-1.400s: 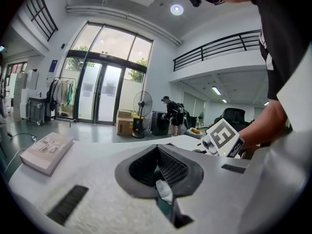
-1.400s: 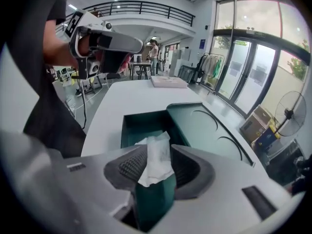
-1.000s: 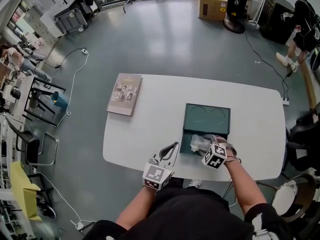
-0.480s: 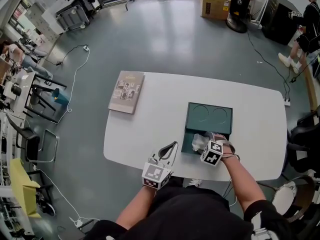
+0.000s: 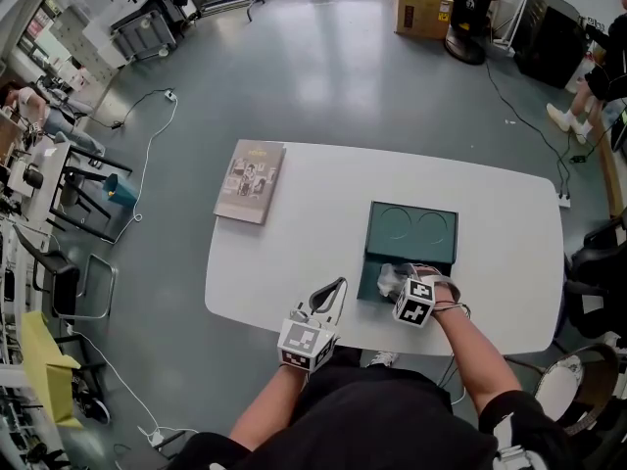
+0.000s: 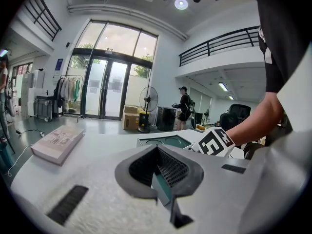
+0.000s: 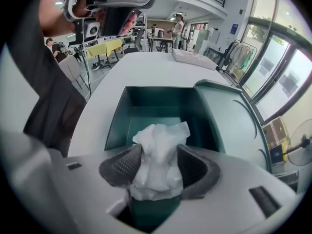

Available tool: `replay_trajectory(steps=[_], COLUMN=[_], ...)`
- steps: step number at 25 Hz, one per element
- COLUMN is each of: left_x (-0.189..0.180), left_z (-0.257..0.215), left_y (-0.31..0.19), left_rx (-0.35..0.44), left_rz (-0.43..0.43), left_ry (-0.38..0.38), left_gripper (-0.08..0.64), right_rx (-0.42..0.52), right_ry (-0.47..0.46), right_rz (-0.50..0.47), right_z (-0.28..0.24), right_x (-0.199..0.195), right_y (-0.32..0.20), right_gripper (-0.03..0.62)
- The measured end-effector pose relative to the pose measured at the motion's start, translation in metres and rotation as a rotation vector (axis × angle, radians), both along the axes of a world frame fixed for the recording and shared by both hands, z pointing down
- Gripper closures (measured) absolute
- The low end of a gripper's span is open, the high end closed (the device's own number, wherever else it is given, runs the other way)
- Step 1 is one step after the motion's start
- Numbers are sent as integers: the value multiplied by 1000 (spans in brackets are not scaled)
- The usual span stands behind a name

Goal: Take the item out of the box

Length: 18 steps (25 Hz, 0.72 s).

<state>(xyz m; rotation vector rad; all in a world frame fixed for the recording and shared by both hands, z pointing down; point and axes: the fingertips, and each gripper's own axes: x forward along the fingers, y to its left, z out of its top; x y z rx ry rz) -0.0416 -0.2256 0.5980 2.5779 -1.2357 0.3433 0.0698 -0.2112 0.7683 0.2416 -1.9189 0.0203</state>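
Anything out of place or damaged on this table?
Nothing stands out. The box sits open on the table, lid laid flat behind; the crumpled white bundle in it looks like wrapping, not damage. The book lies flat, nothing spilled.

We find the book [image 5: 250, 181] on the tabletop [image 5: 313, 223], toward its far left. To the right and nearer us sits the box [image 5: 370, 284], its lid [image 5: 413, 228] lying open behind it, the wrapped item [image 5: 391, 277] inside.

box's [image 7: 118, 112] near wall hidden behind right claw [image 7: 159, 150] and white wrap [image 7: 158, 162].
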Motion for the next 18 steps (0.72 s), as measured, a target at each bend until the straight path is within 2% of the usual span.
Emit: replay_trajectory(steps=[8, 11, 18], left_x=[7, 6, 8], left_z=[5, -3, -1], left_y=[4, 1, 8], left_rx=[2, 1, 3], left_rz=[19, 0, 9], left_ry=[-4, -1, 0], left_gripper=[549, 549, 549], right_rx=[12, 32, 104], right_ry=[1, 1, -56], right_rz=[-2, 1, 54], right_z=[3, -3, -28], right_x=[3, 5, 6], right_y=[2, 2, 1], right_gripper=[404, 432, 466])
